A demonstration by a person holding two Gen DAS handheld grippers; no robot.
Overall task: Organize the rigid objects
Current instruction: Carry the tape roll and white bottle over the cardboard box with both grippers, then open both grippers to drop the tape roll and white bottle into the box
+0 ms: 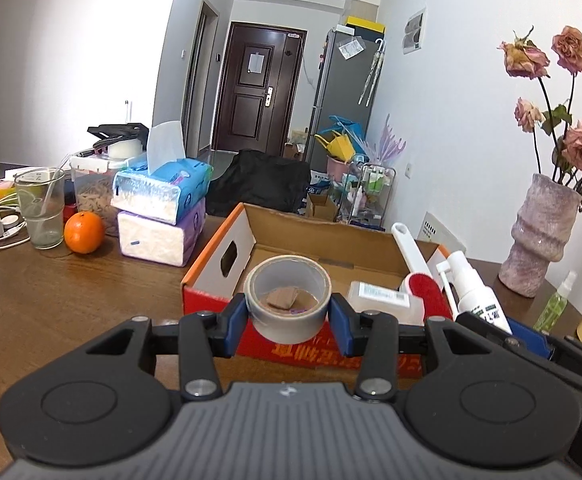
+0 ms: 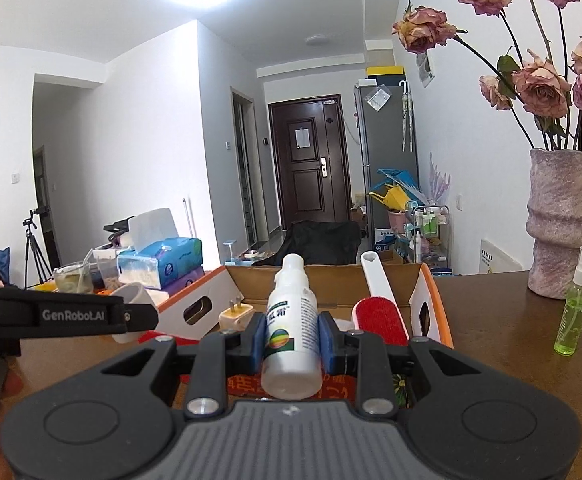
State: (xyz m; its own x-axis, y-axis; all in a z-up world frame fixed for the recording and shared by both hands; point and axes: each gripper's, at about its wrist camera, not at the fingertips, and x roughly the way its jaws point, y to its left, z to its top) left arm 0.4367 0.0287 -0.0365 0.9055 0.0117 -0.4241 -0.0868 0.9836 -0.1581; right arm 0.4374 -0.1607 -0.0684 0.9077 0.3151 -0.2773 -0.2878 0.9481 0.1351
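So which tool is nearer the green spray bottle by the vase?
Right. The right tool, shut on the white bottle, sits just left of the green spray bottle. The left tool, holding the tape roll, is further left.

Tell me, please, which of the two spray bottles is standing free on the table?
The slim green spray bottle beside the vase. The white spray bottle is clamped in the right gripper, off the table.
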